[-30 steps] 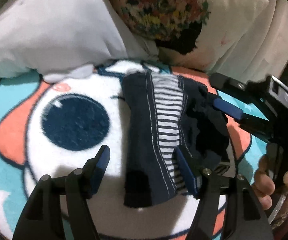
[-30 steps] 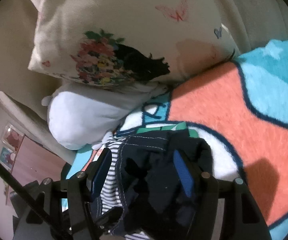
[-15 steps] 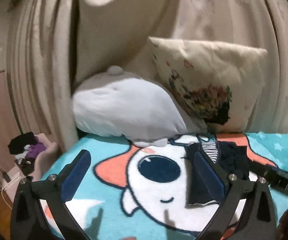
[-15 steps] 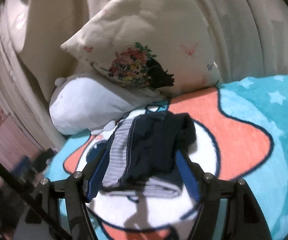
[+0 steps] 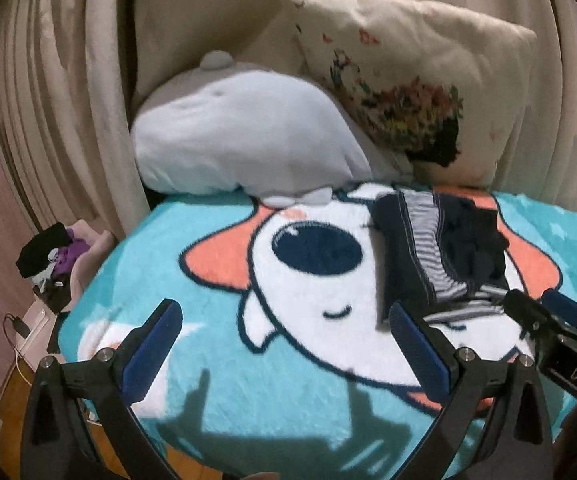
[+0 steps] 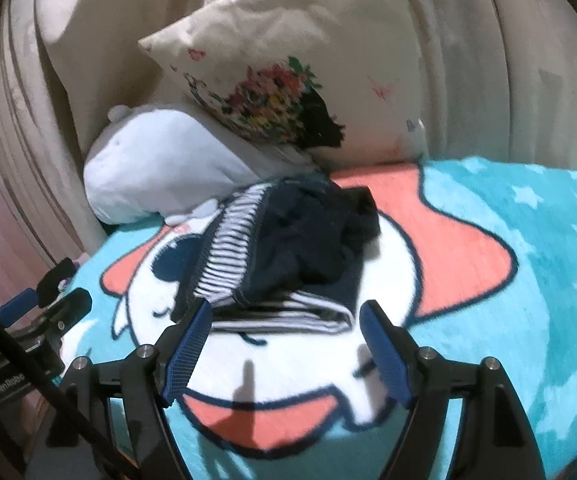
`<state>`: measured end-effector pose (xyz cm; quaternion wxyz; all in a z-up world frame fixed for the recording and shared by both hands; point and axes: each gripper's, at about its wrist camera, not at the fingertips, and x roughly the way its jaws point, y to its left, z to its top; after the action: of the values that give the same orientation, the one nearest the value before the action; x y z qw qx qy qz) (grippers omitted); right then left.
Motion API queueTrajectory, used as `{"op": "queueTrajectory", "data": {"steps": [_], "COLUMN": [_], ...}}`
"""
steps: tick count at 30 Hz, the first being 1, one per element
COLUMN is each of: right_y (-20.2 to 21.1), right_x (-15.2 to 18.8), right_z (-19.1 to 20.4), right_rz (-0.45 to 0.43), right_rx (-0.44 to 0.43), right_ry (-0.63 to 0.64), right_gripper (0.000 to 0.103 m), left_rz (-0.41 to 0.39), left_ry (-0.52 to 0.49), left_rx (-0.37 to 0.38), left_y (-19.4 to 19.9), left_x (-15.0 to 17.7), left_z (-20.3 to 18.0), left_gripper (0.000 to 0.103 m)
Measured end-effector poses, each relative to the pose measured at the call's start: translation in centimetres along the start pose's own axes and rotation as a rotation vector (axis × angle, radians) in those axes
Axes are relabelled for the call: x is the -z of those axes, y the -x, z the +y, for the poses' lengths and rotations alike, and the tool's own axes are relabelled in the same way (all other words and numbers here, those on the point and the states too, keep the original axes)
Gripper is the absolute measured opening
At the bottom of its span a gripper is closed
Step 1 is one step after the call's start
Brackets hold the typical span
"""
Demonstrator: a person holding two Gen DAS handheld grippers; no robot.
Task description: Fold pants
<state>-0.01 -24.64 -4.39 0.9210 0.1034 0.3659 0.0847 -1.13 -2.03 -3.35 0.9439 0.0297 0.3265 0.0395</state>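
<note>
The pants (image 6: 284, 248) lie as a folded bundle on the cartoon blanket (image 6: 508, 280), near the pillows (image 6: 160, 168). The left gripper (image 5: 288, 344) is spread wide and empty; the right gripper (image 6: 286, 344) is opening, nothing between its fingers (image 6: 384, 356). Judged near done, the bundle is best left undisturbed while both are drawn clear.

From my left wrist view the right hand-held gripper (image 5: 544, 308) is cut off at the right edge, only its front end visible. Lower layers of the pants (image 5: 440, 256) are hidden under the top fold, so I can't count folds. Clothes pile (image 5: 50, 256) at far left is too small to sort out. In my right wrist view the left hand-held gripper (image 6: 44, 300) is partly out of frame, the blanket (image 6: 528, 280) blurred, the grey plush (image 6: 156, 172) half behind the floral pillow (image 6: 308, 80).
</note>
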Motion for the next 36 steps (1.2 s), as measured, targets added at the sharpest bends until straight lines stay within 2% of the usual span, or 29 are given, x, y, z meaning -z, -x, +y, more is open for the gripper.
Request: {"op": "queueTrajectory", "data": {"steps": [4, 13, 22, 36], "right_y": [-0.2, -0.7, -1.0, -1.4], "right_x": [0.3, 0.7, 0.8, 1.0], "right_z": [-0.1, 0.4, 0.8, 1.0], "right_rz": [0.008, 0.025, 0.035, 0.050], "right_rx": [0.033, 0.042, 0.054, 0.062], "right_ry": [0.017, 0.038, 0.053, 0.067], "right_gripper": [0.081, 0.081, 0.082, 0.082], "left_rz": [0.013, 0.029, 0.077, 0.104], "left_ry": [-0.004, 0.002, 0.016, 0.027], "left_rx": [0.023, 0.074, 0.107, 0.137], "left_y": [-0.3, -0.6, -1.4, -2.0], "left_x": [0.5, 0.7, 1.0, 1.2], "left_z": [-0.2, -0.3, -0.2, -0.1], "left_gripper": [0.103, 0.103, 0.103, 0.103]}}
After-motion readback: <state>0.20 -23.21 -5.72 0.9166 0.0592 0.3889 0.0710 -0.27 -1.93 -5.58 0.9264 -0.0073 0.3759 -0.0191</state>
